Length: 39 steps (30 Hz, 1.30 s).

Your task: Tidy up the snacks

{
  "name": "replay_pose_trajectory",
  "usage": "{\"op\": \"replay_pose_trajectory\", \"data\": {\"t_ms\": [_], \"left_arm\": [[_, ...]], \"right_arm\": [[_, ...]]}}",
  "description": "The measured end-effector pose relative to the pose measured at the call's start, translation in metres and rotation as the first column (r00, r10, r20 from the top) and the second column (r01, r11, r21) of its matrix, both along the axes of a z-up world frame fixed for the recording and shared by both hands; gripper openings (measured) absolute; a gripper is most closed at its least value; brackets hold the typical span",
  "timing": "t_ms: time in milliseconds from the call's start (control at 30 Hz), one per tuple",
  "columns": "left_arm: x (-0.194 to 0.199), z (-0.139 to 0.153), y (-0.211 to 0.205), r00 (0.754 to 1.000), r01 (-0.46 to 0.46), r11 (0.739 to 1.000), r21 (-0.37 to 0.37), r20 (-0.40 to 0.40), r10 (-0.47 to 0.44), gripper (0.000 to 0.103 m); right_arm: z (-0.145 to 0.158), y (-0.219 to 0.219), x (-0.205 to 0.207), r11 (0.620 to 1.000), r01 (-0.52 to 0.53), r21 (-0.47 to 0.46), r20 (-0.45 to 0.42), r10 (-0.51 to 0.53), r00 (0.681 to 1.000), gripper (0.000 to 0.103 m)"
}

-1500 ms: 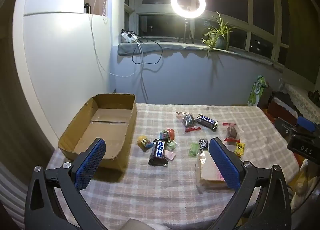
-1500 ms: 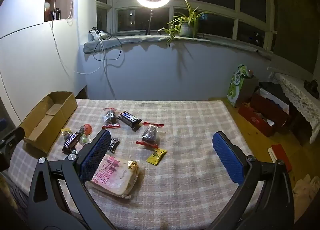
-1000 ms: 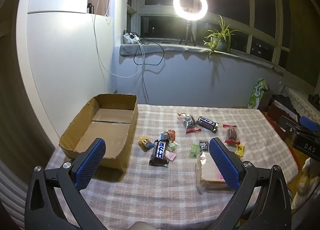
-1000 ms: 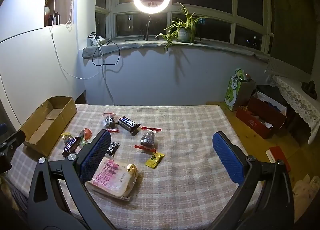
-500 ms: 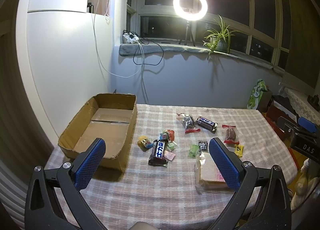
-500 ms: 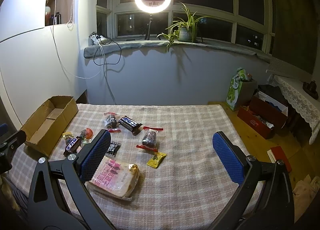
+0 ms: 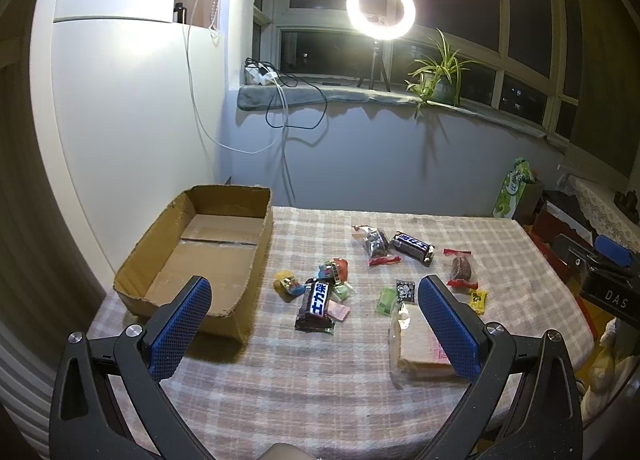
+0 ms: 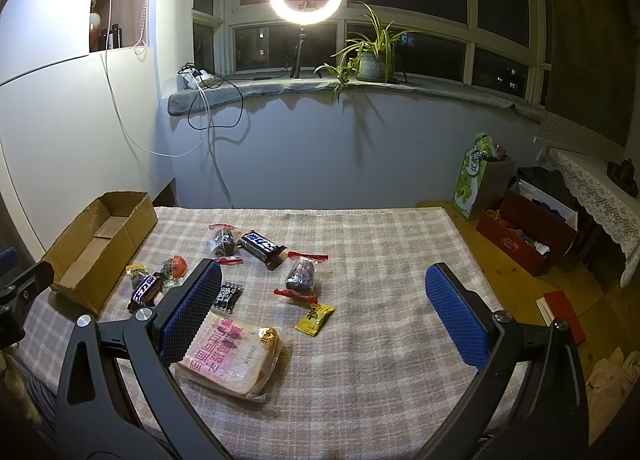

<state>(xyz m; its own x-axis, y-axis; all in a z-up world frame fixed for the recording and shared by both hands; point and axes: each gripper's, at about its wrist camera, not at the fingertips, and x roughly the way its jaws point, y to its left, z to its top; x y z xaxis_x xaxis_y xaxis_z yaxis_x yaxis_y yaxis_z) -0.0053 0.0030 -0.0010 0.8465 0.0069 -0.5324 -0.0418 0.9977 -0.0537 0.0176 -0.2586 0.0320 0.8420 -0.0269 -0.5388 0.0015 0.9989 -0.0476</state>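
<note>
At the left edge of the surface [image 7: 280, 372] stands an open cardboard box [image 7: 224, 204], with nothing visible inside it. The snacks lie loose on the checked cloth toward the middle: a dark chocolate bar [image 7: 316, 305] among small coloured sweets [image 7: 286, 282] just beside the box's right wall; a second dark bar [image 7: 412, 246] and a clear packet of dark pieces [image 7: 374, 242] nearer the far edge; a red-ended packet [image 8: 302, 275], a small black sachet [image 8: 227, 294] and a yellow sweet [image 8: 315, 317] further right; and a large bagged pink-labelled bread or cake [image 8: 230, 352] at the near edge.

Judgement: no snack has yet gone into the box, so the task stands at its start, at the stage of choosing and approaching a first item. The next move calls for one gripper to descend onto a single item and close on it, then carry it to the box. The cluster by the box suits the left side; the bagged bread lies closest to the right.

The left gripper [image 7: 314, 326] hangs above the near edge with its blue pads spread wide, holding and touching nothing. The right gripper [image 8: 322, 312] is likewise fully apart and empty; its left pad [image 8: 192, 312] overlaps the bread bag in the right wrist view, but whether it touches cannot be told.
</note>
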Motion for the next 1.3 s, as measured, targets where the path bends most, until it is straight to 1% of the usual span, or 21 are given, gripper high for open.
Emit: {"op": "replay_pose_trajectory", "data": {"t_ms": [467,667,833,1000,1100,1300], "left_arm": [[0.000,-0.002,-0.005,1.000,0.004,1.000,0.002,-0.008,-0.004,0.102],[0.003,-0.004,-0.007,1.000,0.013,1.000,-0.011,-0.019,-0.013,0.102],[0.006,-0.006,-0.005,0.999,0.017,1.000,-0.018,-0.027,-0.017,0.102],[0.010,-0.010,-0.004,0.999,0.029,0.999,-0.026,-0.041,-0.030,0.102],[0.012,-0.012,-0.004,0.998,0.034,0.999,-0.032,-0.046,-0.035,0.102],[0.015,-0.016,-0.004,0.997,0.042,0.998,-0.039,-0.055,-0.044,0.102]], "right_arm": [[-0.001,0.000,0.001,1.000,-0.003,0.004,-0.002,0.003,1.000,0.103],[-0.001,-0.001,0.002,1.000,-0.005,0.004,-0.005,0.005,1.000,0.103],[-0.008,0.002,0.003,1.000,-0.008,0.008,-0.014,0.008,1.000,0.103],[-0.007,0.003,0.002,1.000,-0.009,0.007,-0.017,0.009,1.000,0.103],[-0.016,0.001,0.007,1.000,-0.012,0.012,-0.025,0.012,1.000,0.103],[-0.020,0.002,0.010,1.000,-0.015,0.013,-0.035,0.016,0.999,0.103]]}}
